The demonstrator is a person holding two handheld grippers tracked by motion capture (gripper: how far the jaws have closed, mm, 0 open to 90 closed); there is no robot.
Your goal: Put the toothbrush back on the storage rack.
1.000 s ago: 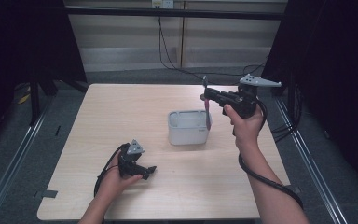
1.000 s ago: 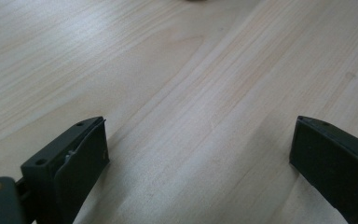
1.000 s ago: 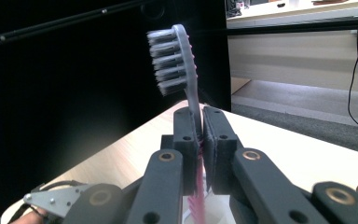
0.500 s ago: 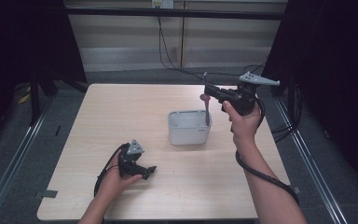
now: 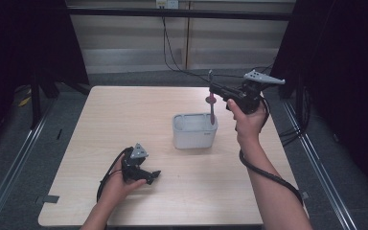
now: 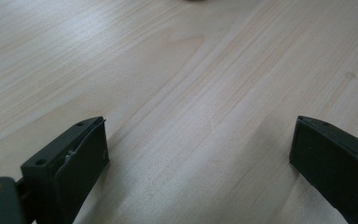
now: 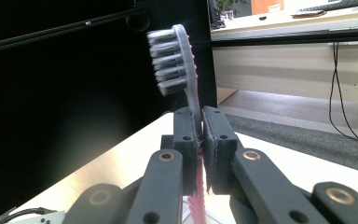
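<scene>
**A:** While the right gripper stays clamped on the toothbrush, it has barely shifted. The brush is upright above the bin, towards the table's right edge.

**B:** The left gripper rests near the front edge, jaws apart. Lowering looks next.

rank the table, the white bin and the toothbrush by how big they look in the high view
1. table, by far the largest.
2. white bin, mid-sized, standing near the table's middle.
3. toothbrush, thinnest; held upright over the bin in the right gripper. It sits higher, nearer the camera, so it may look slightly bigger than it is.
</scene>
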